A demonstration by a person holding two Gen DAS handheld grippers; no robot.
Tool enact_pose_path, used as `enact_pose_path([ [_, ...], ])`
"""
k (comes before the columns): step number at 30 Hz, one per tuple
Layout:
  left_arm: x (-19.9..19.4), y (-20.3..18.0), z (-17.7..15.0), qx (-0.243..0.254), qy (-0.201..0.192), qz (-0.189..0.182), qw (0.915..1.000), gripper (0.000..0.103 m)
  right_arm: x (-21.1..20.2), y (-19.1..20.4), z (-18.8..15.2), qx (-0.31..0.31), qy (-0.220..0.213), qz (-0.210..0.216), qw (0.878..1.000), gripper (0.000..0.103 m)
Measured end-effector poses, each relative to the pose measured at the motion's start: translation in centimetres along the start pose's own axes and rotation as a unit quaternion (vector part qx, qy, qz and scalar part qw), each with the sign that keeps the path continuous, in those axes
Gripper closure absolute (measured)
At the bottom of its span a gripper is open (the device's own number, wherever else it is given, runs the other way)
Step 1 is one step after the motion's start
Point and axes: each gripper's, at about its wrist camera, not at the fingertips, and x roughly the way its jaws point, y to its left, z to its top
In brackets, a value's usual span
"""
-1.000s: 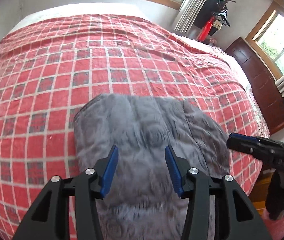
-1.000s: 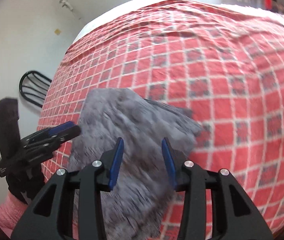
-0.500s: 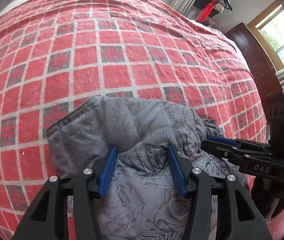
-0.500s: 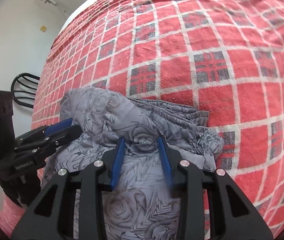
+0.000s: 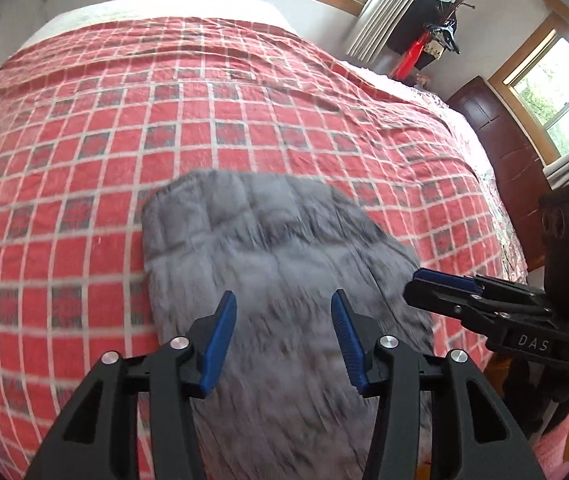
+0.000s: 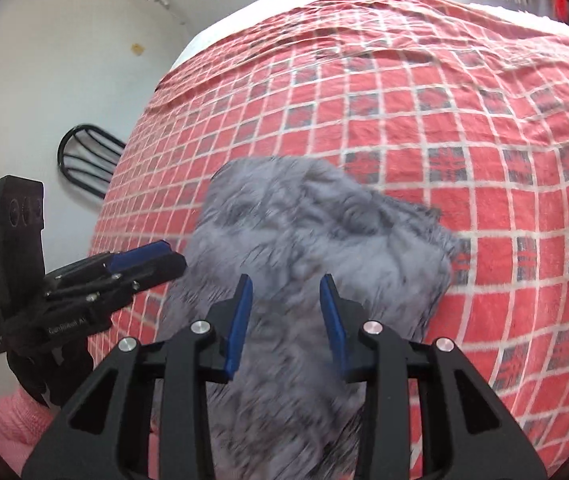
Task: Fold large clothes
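Left wrist view: my left claw (image 5: 280, 332) is spread, its blue pads apart with nothing pinched between them, and it hovers over the near part of the grey garment (image 5: 268, 264). The garment lies on the red checked bedspread (image 5: 244, 100), close to the near edge of the bed and running off the bottom of the frame. Its far end shows a straight, gathered edge, and the cloth looks doubled into a long narrow shape; blur hides the finer creases. My right claw (image 5: 440, 282) appears at the right, side-on, just beside the garment's right edge. From this angle I cannot tell how its pads stand.

Right wrist view: my right claw (image 6: 284, 320) is spread as well, pads apart and empty, above the same garment (image 6: 316, 232). The far right corner of the garment is uneven, with a lower layer showing past the top one. My left claw (image 6: 144, 258) sits at the left, just beside the garment's left edge.

Status, as a judgement: the lengthwise folds appear done, since the garment forms a compact strip. What remains is probably a crosswise fold to shorten it, plus squaring the uneven corner. Neither claw has a grip yet for that step.
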Motion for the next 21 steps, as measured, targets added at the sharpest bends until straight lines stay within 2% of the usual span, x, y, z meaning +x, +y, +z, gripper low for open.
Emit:
enact_pose_path([
  [4,-0.7,-0.5,-2.4,-0.01,-0.001,0.001,0.9999,0.055,0.0,0.8,-1.8,0.0,0.007,-0.005,1.0,0.067],
  [9,0.3,-0.6,-5.3,-0.007,0.008,0.013,0.9999,0.061,1.3,0.0,-4.0,0.026,0.019,-0.01,0.999,0.067],
  [15,1.4,-0.2,-6.1,0.001,0.01,0.021,0.9997,0.071,3.2,-0.8,-5.1,0.032,0.022,-0.025,0.999,0.07],
  [21,2.9,0.3,-6.8,0.008,0.017,0.024,0.9995,0.072,4.7,-0.6,-5.6,0.012,0.022,-0.048,0.999,0.071],
])
